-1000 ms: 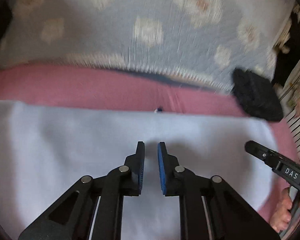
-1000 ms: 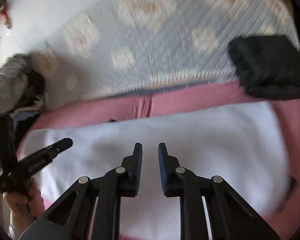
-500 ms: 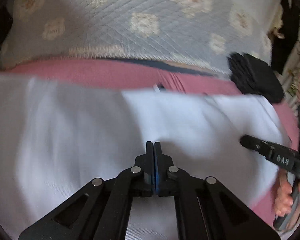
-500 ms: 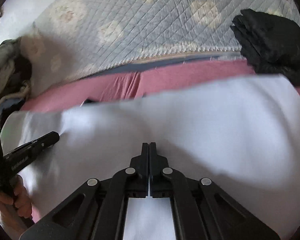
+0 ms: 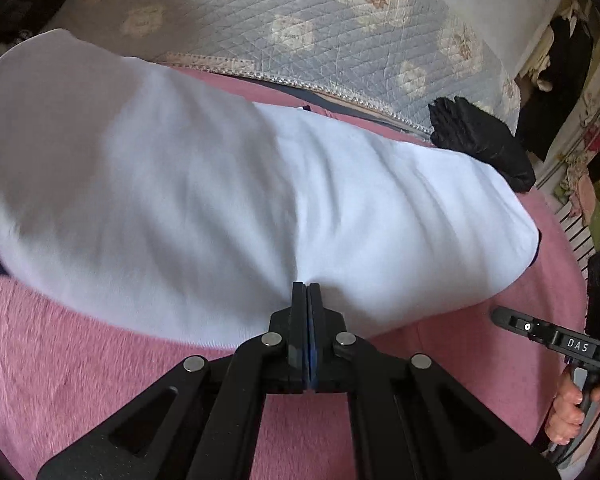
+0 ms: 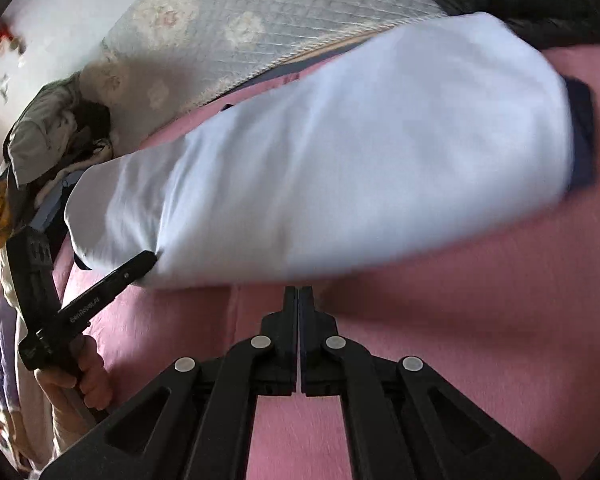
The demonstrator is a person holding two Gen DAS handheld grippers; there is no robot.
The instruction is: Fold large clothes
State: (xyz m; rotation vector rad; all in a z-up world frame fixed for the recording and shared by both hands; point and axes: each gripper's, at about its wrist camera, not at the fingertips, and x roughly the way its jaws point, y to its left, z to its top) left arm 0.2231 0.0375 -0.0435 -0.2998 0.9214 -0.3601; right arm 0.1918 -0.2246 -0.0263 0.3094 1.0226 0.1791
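Left claw [image 5: 307, 292] is clamped on the near hem of the white shirt [image 5: 220, 184], which billows ahead over the pink blanket [image 5: 60, 360]. Right claw [image 6: 298, 294] is closed, seemingly pinching the hem too.

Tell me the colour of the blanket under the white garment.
Pink. The blanket shows best in the right wrist view, spread beneath the white garment.

Your left gripper [image 5: 307, 292] sits at lower centre, its jaws pressed together on the near edge of the white garment [image 5: 228, 200], which billows across the middle of the frame over the pink blanket [image 5: 60, 368]. At lower right, your other hand [image 5: 568, 412] grips the right gripper [image 5: 500, 315]. A black folded item [image 5: 480, 140] lies at right, beside the quilted floral cover [image 5: 320, 40] along the top.
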